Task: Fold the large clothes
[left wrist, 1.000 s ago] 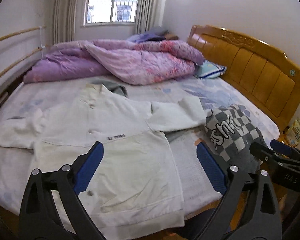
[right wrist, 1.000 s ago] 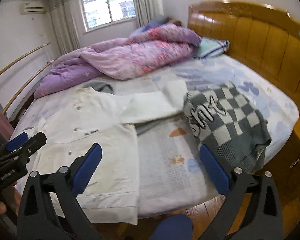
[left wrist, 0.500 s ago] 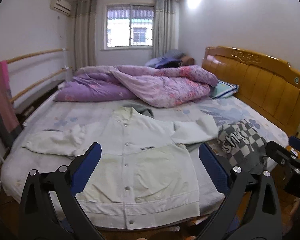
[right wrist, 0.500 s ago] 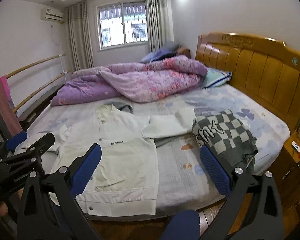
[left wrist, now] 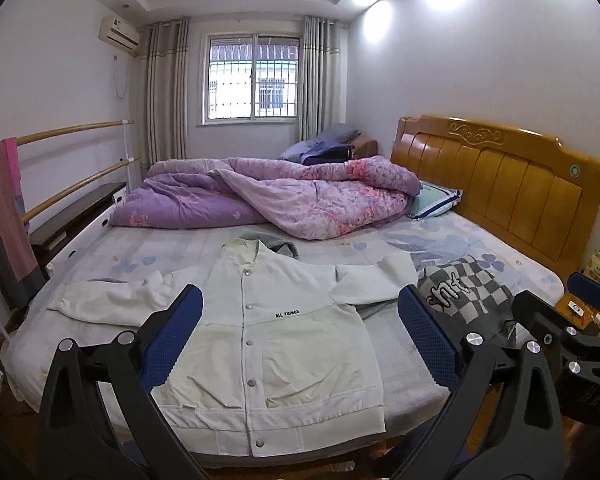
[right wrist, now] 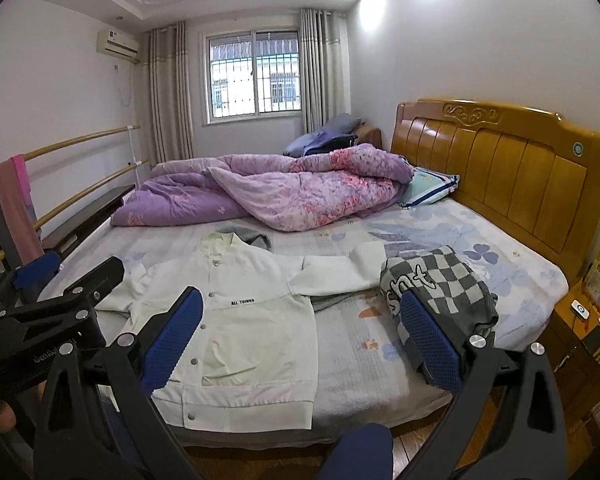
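Jacket (left wrist: 276, 336) lay flat on the bed (left wrist: 440, 248), collar away from you, straight ahead of your left gripper (left wrist: 300, 344) — the nearer one; your right gripper (right wrist: 300, 344) hung beside it, both spread wide, holding nothing.

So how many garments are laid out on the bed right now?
3, maybe more hidden. The white jacket lies flat at the near edge; the checkered sweater is crumpled by its right sleeve; a grey garment peeks out behind the jacket's collar, mostly hidden.
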Demonstrator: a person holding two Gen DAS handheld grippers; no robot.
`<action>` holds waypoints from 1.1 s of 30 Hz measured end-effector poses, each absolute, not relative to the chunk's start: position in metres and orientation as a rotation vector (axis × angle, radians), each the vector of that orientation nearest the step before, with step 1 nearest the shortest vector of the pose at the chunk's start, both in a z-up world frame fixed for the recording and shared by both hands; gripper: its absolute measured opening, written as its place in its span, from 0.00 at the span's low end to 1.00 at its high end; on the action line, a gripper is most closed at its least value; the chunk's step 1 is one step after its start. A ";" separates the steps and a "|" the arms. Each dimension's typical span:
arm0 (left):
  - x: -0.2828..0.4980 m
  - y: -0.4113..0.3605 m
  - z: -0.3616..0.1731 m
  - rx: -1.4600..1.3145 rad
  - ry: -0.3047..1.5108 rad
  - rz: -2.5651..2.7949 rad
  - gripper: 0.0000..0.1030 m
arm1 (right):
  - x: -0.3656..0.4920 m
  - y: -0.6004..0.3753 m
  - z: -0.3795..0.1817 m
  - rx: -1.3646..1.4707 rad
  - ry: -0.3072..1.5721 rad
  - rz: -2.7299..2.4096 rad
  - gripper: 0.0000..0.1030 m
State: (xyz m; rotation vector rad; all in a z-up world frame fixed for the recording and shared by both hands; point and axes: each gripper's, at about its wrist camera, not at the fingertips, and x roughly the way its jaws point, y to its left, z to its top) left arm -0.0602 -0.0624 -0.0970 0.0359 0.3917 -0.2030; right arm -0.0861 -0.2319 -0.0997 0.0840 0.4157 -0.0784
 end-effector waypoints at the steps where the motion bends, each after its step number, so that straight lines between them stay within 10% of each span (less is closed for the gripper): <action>1: -0.061 -0.063 -0.096 0.037 0.390 -0.202 0.95 | -0.088 -0.232 -0.098 0.082 0.410 -0.084 0.92; 33: -0.074 -0.064 -0.081 0.009 0.338 -0.214 0.95 | -0.094 -0.224 -0.085 0.073 0.368 -0.063 0.93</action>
